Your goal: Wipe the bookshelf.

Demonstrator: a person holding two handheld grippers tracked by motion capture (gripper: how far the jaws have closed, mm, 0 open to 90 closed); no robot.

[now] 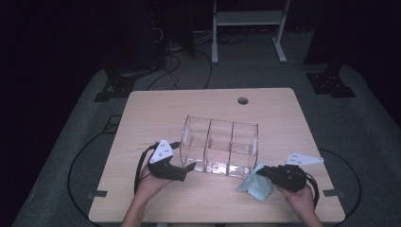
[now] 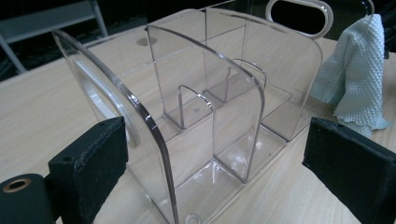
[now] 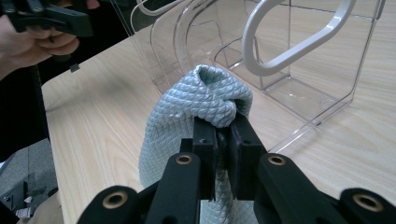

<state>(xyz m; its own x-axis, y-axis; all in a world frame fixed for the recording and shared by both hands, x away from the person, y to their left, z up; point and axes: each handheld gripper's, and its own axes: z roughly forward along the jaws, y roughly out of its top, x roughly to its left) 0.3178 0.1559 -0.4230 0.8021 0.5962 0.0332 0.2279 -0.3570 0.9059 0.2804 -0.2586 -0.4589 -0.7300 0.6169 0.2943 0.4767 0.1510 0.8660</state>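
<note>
Your right gripper (image 3: 223, 135) clamped on bunched blue cloth (image 3: 196, 107), held at right end of clear organizer (image 1: 220, 146) mid-table, ready for wiping. Your left gripper (image 2: 215, 154) jaws apart, straddling organizer's left end wall, likely to steady it; not yet pinching.

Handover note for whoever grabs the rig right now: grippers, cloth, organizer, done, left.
Right gripper: shut on the cloth, pale blue, held bunched beside the right end of the organizer.
Left gripper: open, nothing between the jaws, at the organizer's left end; one end wall stands between its pads without contact.
Organizer: clear, three compartments, mid-table, all look empty.
Done: cloth picked up, both grippers at the organizer.
Left: probably steady the organizer with the left gripper and wipe it with the cloth; no wiping contact visible yet.
</note>
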